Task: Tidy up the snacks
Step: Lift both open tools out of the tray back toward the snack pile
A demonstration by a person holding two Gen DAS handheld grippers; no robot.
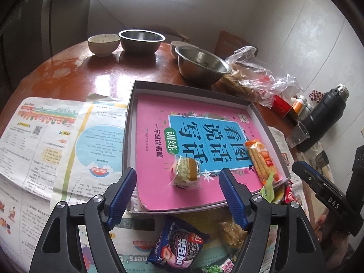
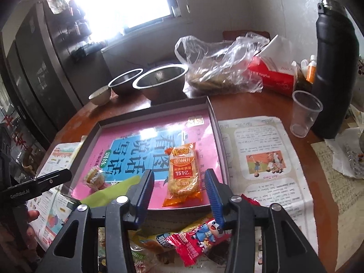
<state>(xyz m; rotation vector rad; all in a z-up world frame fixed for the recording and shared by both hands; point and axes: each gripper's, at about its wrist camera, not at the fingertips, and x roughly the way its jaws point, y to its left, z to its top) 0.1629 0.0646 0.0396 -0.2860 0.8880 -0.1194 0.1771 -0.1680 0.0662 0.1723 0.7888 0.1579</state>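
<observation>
Newspaper covers a round wooden table [image 1: 95,72] where a shallow grey tray [image 1: 133,136] holds a pink book, a small wrapped cake [image 1: 185,171] and an orange cracker pack [image 2: 184,174]. Left gripper [image 1: 177,195] and right gripper [image 2: 178,196] hover spread wide, gripping nothing; loose snacks [image 2: 195,238], seemingly candy, lie beneath.

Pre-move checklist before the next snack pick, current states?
1. Left gripper open, nothing held: ok.
2. Right gripper open, nothing held: ok.
3. Box has bare room on the pink book: ok.
4. Sandwich cracker and orange rice cracker pack lie inside the box: ok.
5. Loose snacks reachable: cookie pack and red candy pack lie under the fingers: ok.
6. Green pack fully outside the box: cannot tell.
</observation>
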